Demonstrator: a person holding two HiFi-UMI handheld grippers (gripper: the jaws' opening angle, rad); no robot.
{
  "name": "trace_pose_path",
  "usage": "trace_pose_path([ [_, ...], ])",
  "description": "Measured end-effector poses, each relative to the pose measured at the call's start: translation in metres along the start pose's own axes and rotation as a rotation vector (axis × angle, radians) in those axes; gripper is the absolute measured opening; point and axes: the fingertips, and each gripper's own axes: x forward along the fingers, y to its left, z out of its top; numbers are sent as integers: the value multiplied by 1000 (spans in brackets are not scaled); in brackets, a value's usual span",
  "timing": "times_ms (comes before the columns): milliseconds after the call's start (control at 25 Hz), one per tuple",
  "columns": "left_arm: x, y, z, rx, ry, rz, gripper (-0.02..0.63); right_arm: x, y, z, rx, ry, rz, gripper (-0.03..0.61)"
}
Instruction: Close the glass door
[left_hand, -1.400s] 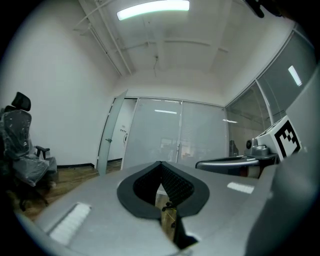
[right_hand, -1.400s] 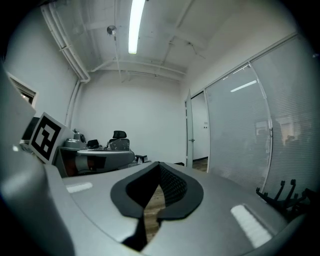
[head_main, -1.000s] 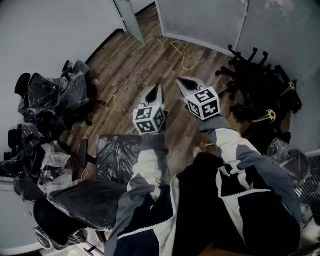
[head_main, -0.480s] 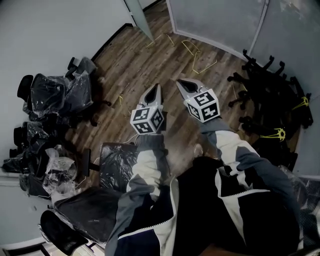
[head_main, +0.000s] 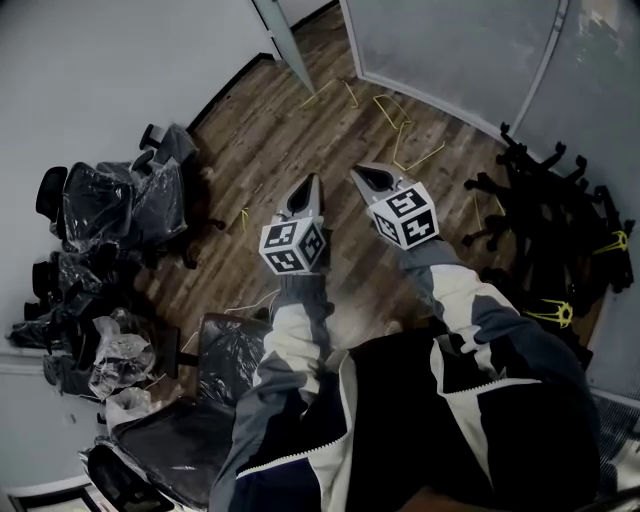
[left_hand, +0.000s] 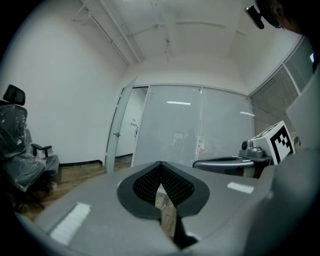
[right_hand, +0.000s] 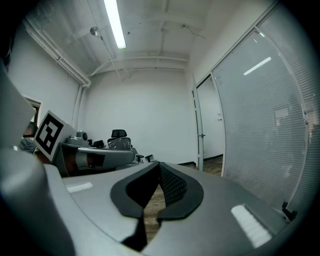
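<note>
office, plastic-wrapped chairs, frosted glass partitions

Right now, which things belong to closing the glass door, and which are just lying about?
Job: glass door, left gripper, right gripper, both shut, empty.
Lying about: wrapped chairs, chair bases, yellow straps.

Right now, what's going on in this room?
A person holds the left gripper and the right gripper, both shut and empty, pointing across the wooden floor toward the glass door. The door stands ajar at the far end, and neither gripper touches it yet. Plastic-wrapped chairs stand by the wall at the head view's left.
</note>
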Motion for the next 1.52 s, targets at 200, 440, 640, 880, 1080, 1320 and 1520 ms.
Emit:
trace_pose_path([
  [200,26,24,9,9,-16,30,3,27,-22,1,-5,12,14,6],
  [440,70,61,11,-42,-38,-4,3,75,-50,7,-31,25,10,6],
  [640,120,111,23,-52,-58,-34,3,135,-78,19,-37,29,-10,6],
  [880,185,168,51,14,-60,-113,3,218,-112,50,-61,31,-52,6],
  [1080,231,221,60,42,-45,-163,3,286,-135,67,-79,31,-83,6],
  [1320,268,264,60,42,-33,-173,3,341,-156,68,-67,33,-75,6],
  [1520,307,302,62,49,-11,-158,3,399,-178,71,-43,18,-31,6],
])
